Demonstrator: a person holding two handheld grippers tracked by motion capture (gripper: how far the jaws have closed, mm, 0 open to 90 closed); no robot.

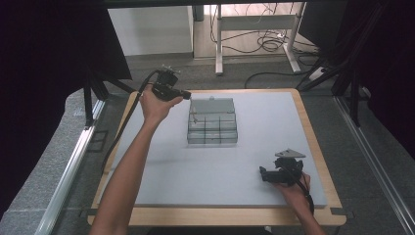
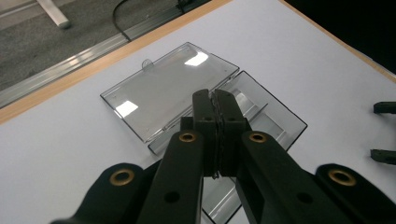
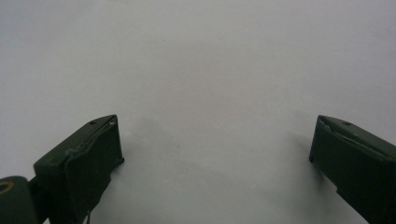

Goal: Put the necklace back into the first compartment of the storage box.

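While the left gripper hangs in the upper left of the high view with its jaws pressed together on nothing, its tips sit just left of the clear plastic box at the centre of the grey mat. Seen from the left gripper view, that box lies open mid-frame, its lid folded flat toward the upper left. At the lower right of the high view the right gripper rests low over bare mat, jaws spread wide and well apart from the box.

Your one obstacle on the grey mat is the clear compartment box, lid flung open flat toward the far edge. Your left gripper hangs just beside that lid. Right gripper sits well apart, with bare mat lying wide between its jaws.
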